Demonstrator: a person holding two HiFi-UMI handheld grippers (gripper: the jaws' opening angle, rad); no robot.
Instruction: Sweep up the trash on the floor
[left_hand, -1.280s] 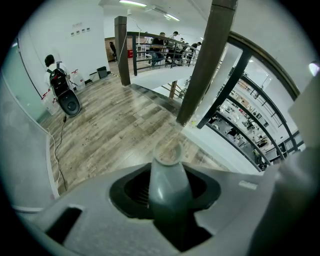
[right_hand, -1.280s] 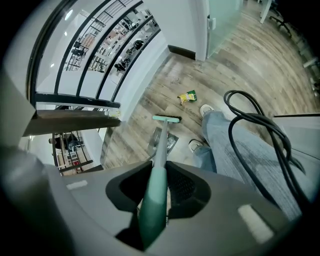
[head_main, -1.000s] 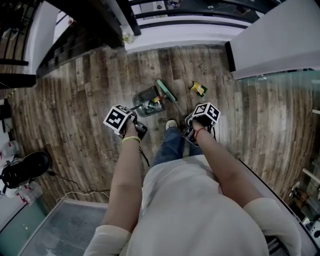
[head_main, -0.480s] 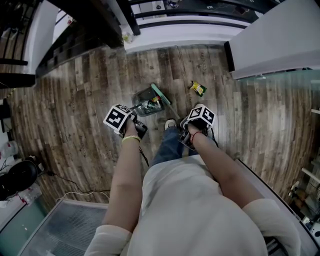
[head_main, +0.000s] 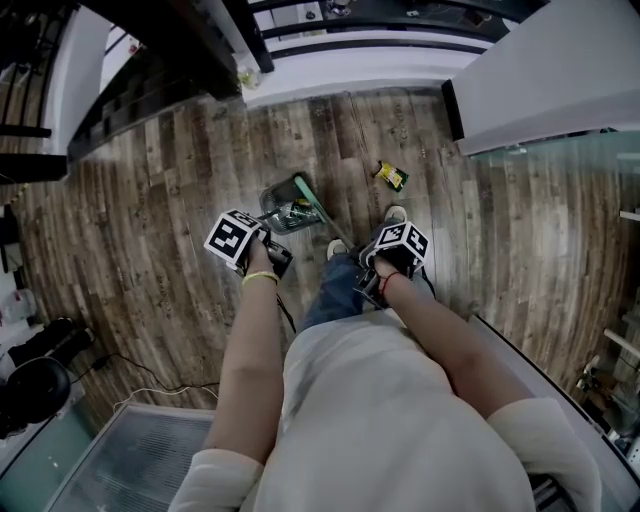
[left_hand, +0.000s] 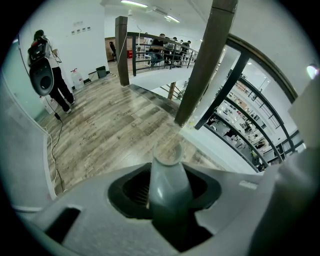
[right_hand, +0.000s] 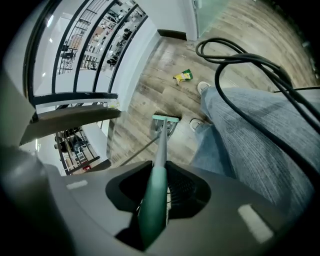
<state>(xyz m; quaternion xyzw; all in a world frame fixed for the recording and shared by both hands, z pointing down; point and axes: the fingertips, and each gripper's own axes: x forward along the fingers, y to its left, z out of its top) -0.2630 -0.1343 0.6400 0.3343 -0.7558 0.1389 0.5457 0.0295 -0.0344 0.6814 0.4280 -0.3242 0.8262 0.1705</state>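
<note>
left gripper (left_hand: 168, 202): jaws clamped on a grey dustpan handle (left_hand: 167, 172) that rises upright between them. its own view shows none of the pan.
dustpan (head_main: 285, 205): clear-walled, on the wood floor (head_main: 160, 200) ahead of the person's feet, litter inside. contents show in the head view only.
right gripper (right_hand: 154, 202): jaws closed on the green broom handle (right_hand: 160, 145). broom head (right_hand: 165, 118) sits at the pan's mouth.
trash: yellow-green wrapper (head_main: 391, 176) loose on the floor, apart from the pan, near a white shoe (head_main: 395, 214). print too small to read.
gripper cubes: black-and-white square markers, no legible words.
</note>
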